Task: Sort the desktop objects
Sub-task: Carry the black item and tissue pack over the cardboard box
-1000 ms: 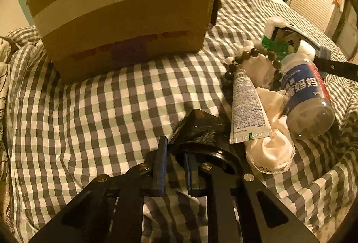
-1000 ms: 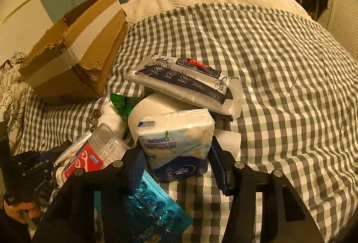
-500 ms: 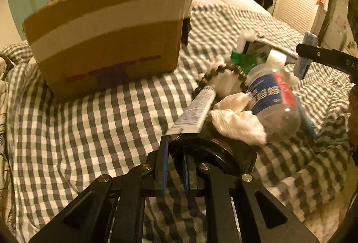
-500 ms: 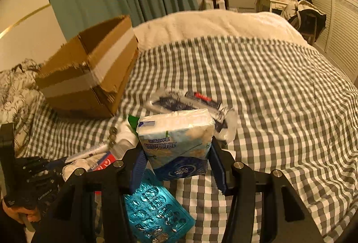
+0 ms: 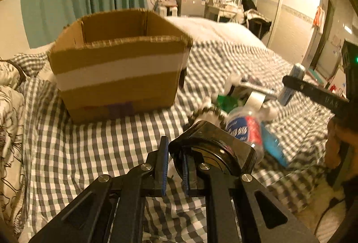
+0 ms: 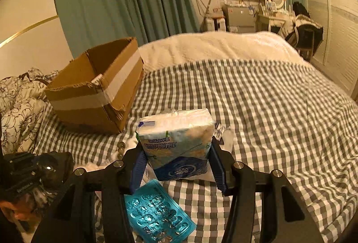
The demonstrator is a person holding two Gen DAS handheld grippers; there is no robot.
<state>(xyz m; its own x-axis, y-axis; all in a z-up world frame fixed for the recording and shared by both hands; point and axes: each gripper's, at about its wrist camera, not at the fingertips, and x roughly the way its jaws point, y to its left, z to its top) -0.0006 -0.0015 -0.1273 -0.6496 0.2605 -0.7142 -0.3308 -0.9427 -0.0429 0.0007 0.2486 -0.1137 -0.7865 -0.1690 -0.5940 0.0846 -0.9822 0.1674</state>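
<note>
A bed covered in a green-and-white checked sheet point(image 6: 268, 108) serves as the work surface, in a bedroom with teal curtains. The landmark is the open cardboard box point(image 5: 120, 73), standing on the sheet with a white tape band round it. What shows of its inside in both wrist views looks bare, though the floor of the box is hidden, so sorting seems barely begun.

The left gripper point(image 5: 173, 167) has its jaws drawn together on the rim of a glossy black object point(image 5: 214, 142), perhaps a compact case, held clear of the sheet in front of the box. The right gripper point(image 6: 176, 164) is clamped on a pack of tissues point(image 6: 176, 142), its pads pressing both sides, with the pack held to the right of the box and nearer the camera.

Left to sort, in a pile to the right of the box: a clear bottle with a blue and red label point(image 5: 243, 131), a string of dark beads point(image 5: 208, 112), a green packet point(image 5: 226, 101), a wrapped flat pack and a teal blister sheet of pills point(image 6: 154, 214).

Both held items probably go to the box next; neither is over it yet.
</note>
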